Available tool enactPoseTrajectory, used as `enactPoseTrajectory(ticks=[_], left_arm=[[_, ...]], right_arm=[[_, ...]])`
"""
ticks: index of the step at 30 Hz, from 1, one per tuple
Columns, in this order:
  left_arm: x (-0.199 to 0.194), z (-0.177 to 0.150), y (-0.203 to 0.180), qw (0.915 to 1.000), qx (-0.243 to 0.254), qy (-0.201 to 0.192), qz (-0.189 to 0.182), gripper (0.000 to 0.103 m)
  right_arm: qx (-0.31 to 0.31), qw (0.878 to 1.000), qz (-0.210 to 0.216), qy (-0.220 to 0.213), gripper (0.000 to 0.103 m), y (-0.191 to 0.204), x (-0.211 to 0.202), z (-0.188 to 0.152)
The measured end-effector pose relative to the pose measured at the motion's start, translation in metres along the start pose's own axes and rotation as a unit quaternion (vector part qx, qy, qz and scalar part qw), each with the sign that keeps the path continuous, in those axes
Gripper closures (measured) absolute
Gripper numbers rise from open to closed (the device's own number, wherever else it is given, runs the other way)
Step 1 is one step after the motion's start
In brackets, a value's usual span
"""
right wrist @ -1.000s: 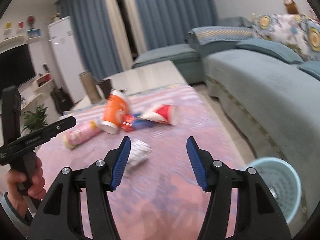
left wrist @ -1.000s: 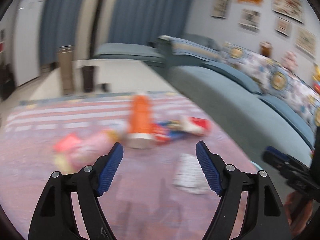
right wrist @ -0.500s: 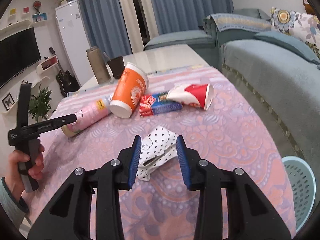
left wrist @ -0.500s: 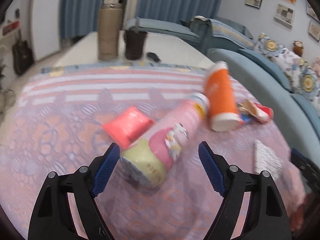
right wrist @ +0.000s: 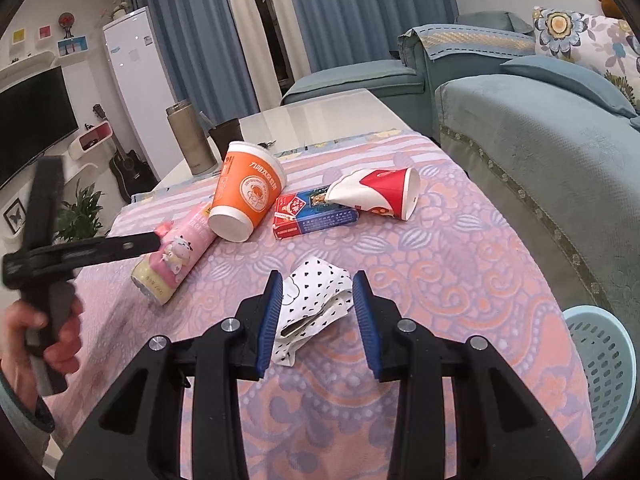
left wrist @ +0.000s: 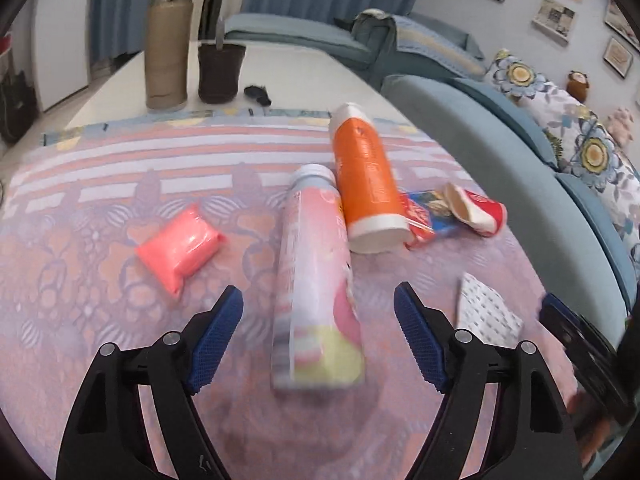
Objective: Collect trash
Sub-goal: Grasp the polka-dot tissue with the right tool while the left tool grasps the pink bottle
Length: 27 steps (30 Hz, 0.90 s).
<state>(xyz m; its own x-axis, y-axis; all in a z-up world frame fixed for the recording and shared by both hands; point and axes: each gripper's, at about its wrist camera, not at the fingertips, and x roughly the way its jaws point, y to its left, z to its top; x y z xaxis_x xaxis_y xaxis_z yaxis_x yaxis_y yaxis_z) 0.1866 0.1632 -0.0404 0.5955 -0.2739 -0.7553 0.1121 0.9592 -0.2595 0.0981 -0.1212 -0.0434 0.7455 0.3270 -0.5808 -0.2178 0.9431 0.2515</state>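
**Both grippers down over trash on the desk**

Left gripper [left wrist: 318,338] is spread wide and closing a little, straddling the near end of the pink bottle [left wrist: 316,288]. Pads not touching it, gap visible both sides, so released. The bottle lies on its side on the pink patterned cloth [left wrist: 80,280], cap end pointing toward 12 o'clock; it is blurred in the left wrist view. A pink packet [left wrist: 180,250] lies at 10 o'clock from that gripper, apart from the bottle. The orange cup [left wrist: 366,184] lies on its side at 1 o'clock, its side touching the bottle's cap end. Behind the cup a blue and red box [right wrist: 314,212] lies flat, with the crushed red cup [right wrist: 380,194] resting against it. At the far end of the desk [right wrist: 320,116], near 11 o'clock, stand a tan flask [left wrist: 168,52] and a dark cup [left wrist: 220,74] side by side.

Right gripper [right wrist: 318,312] is narrowed around the spotted white wrapper [right wrist: 316,300], which sits between the pads. Left pad looks pressed on it, right pad at its edge; a firm clench I cannot tell. The wrapper rests on the cloth, well apart from the cups. A light blue basket [right wrist: 600,364] stands on the floor at 3 o'clock, beside the blue sofa [right wrist: 540,152]. The person's hand [right wrist: 40,344] holds the left gripper's handle at 9 o'clock.
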Motion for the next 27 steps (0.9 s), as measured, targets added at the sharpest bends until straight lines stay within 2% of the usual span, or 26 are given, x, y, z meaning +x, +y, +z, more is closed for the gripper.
enactPoseTrajectory(ticks=[2,3,4,5,6,7,11,15,18,21,24,26,27], left_arm=[[0.014,0.004,-0.005,0.9999,0.003,0.015,-0.001,0.028],[0.021,0.005,-0.008,0.9997,0.006,0.022,0.0,0.032],[0.026,0.005,-0.009,0.9996,0.006,0.027,0.006,0.036],[0.033,0.005,-0.013,0.9992,0.008,0.034,0.021,0.045],[0.036,0.002,-0.013,0.9988,0.009,0.036,0.03,0.054],[0.039,0.001,-0.012,0.9986,0.008,0.037,0.038,0.057],[0.035,-0.009,-0.012,0.9991,0.004,0.009,0.041,0.056],[0.022,-0.026,-0.012,0.9994,-0.017,-0.012,0.028,0.056],[0.011,-0.04,-0.012,0.9989,-0.034,-0.026,0.018,0.056],[0.0,-0.055,-0.015,0.9982,-0.044,-0.038,0.015,0.056],[-0.008,-0.065,-0.019,0.9978,-0.048,-0.045,0.014,0.056],[-0.013,-0.07,-0.023,0.9975,-0.049,-0.049,0.014,0.056],[-0.015,-0.071,-0.023,0.9974,-0.049,-0.052,0.014,0.056]], right_arm=[[0.002,1.0,-0.004,0.005,0.069,0.0,0.001,0.001],[0.003,1.0,-0.007,0.011,0.066,0.0,0.004,0.001],[0.008,1.0,-0.009,0.02,0.053,-0.001,0.007,0.002],[0.017,0.999,-0.006,0.026,0.043,-0.002,0.01,0.003],[0.025,0.999,0.0,0.033,0.043,-0.003,0.013,0.004],[0.029,0.999,0.005,0.039,0.042,-0.003,0.015,0.005],[0.024,0.997,-0.008,0.073,0.042,0.004,0.028,0.005],[-0.002,0.994,-0.026,0.11,0.043,0.014,0.044,-0.003],[-0.023,0.992,-0.038,0.121,0.043,0.023,0.051,-0.004],[-0.038,0.987,-0.05,0.146,0.05,0.028,0.063,-0.008],[-0.042,0.987,-0.055,0.145,0.063,0.029,0.065,-0.009],[-0.044,0.987,-0.055,0.143,0.073,0.029,0.065,-0.009],[-0.05,0.987,-0.05,0.144,0.083,0.031,0.064,-0.01]])
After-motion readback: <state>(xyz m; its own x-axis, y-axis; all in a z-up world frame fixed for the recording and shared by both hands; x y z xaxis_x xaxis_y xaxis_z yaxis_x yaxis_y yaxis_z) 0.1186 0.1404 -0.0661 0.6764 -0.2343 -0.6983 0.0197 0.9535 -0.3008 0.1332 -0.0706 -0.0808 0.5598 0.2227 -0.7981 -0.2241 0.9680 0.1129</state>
